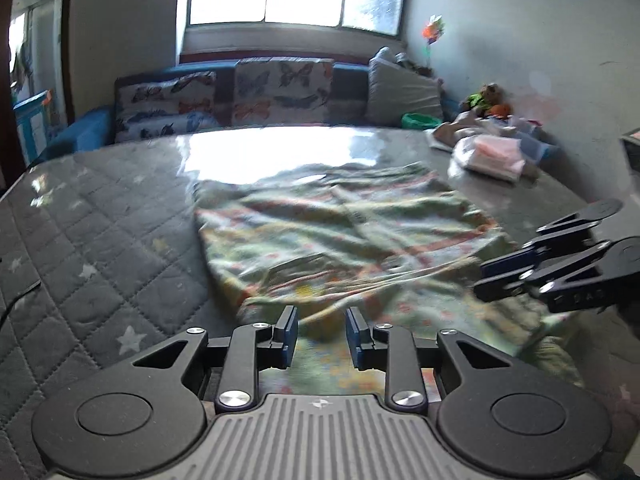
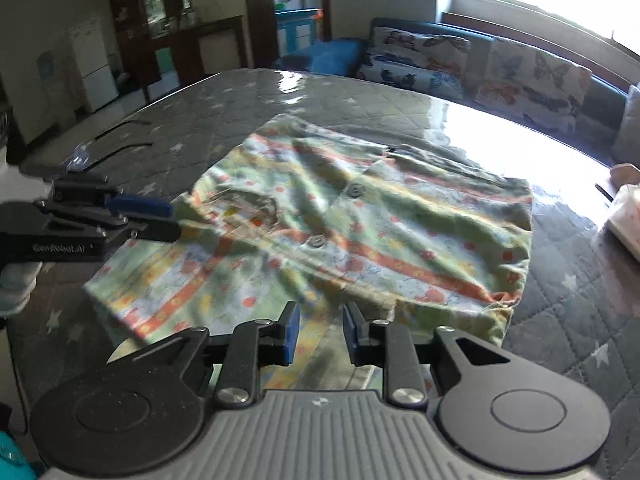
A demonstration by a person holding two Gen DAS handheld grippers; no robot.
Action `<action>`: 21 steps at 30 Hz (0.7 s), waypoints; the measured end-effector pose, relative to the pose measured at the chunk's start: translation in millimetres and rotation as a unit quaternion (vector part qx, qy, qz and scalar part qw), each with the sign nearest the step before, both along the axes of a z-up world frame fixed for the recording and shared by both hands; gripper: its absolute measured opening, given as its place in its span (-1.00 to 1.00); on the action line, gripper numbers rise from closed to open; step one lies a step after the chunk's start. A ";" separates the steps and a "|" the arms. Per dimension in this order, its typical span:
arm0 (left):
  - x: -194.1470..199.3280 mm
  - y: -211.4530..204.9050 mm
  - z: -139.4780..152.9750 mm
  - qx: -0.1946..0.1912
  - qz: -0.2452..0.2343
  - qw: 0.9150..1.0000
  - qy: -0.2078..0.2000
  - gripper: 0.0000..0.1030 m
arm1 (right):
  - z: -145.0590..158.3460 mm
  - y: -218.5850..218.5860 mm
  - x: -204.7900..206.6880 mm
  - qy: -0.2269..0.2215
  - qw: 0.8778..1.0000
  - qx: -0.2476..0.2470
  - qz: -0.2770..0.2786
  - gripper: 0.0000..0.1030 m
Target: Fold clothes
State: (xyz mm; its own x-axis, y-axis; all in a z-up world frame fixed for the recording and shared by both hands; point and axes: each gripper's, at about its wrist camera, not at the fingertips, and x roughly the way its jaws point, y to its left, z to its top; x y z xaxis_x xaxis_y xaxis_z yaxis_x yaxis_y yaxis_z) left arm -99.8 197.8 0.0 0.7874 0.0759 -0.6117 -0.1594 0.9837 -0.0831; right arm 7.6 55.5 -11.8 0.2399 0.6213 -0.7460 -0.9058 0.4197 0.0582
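Striped shirt (image 2: 360,216) lies mid-mattress (image 1: 100,220), near edge lifted. Left gripper (image 1: 322,334) & right gripper (image 2: 319,330) both over the hem w/ fingers apart, nothing pinched.

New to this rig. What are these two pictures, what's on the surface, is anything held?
No robot arm here: a person holds a two-finger claw in each hand, each with a fisheye camera looking along its fingers. One picture is from the left claw, the other from the right claw; each also shows the other claw from the side. On the grey quilted star-print surface lies a green, orange-striped floral buttoned shirt, partly spread. Both claws show a gap between their blue pads, with shirt fabric under them; whether either grips cloth is unclear because of blur.
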 end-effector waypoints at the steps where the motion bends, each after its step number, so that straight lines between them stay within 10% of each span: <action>1: -3.2 -6.5 2.4 0.002 -0.009 1.000 -0.004 -0.44 | -0.5 -1.0 -3.4 -0.002 1.000 -0.003 0.009 -0.48; 21: -35.8 -64.6 10.4 0.029 -0.054 0.998 0.024 -0.26 | 15.5 -44.8 -31.7 -0.058 0.996 -0.032 0.052 -0.31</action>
